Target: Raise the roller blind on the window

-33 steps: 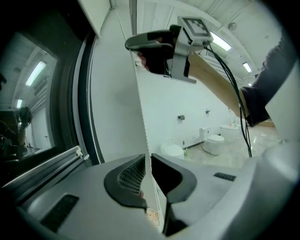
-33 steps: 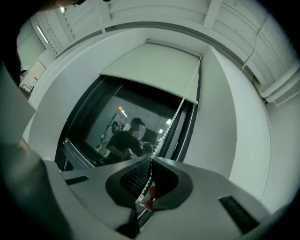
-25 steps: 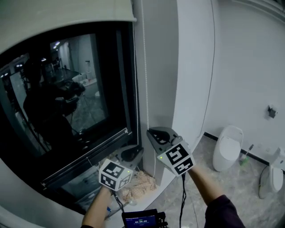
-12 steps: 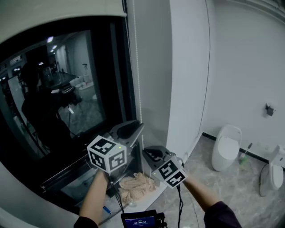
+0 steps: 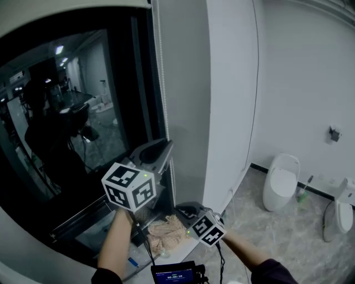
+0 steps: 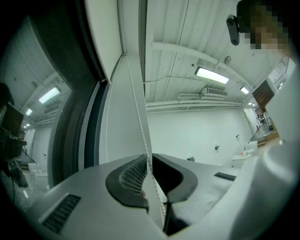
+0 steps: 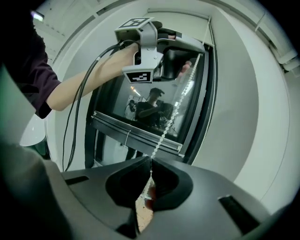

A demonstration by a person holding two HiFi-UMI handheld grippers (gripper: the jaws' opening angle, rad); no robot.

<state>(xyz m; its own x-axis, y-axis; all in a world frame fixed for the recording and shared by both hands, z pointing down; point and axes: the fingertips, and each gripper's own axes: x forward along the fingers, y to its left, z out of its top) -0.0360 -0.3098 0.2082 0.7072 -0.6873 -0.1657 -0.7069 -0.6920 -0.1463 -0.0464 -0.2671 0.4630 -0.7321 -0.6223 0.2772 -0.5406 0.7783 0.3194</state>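
window (image 5: 66, 138): dark glass, mostly uncovered; a person with the rig is seen reflected in it.
white wall pier (image 5: 227, 100): set just right of the window frame.
roller blind (image 5: 66, 8): only its cream lower edge is seen, along the very top of the window in the head view.
toilet (image 5: 280, 180): stood on the marble floor (image 5: 288, 244), well apart to the right; a second white fixture (image 5: 337, 219) is cut off by the picture edge.
left tool (image 6: 150, 160): held high beside the right edge of the window frame, tipped slightly up. Its jaws are drawn together on the bead chain (image 5: 160, 83), which is pinched between the tips.
right tool (image 7: 150, 161): held lower, near the foot of the pier. Its jaws are clamped on the same chain, further down.
beige cloth (image 5: 163, 233): bunched at the foot of the window, between the two forearms.
bead chain: seen in the right gripper view as a straight line from the right tool up to the left tool; from there it is run on up along the frame towards the blind.
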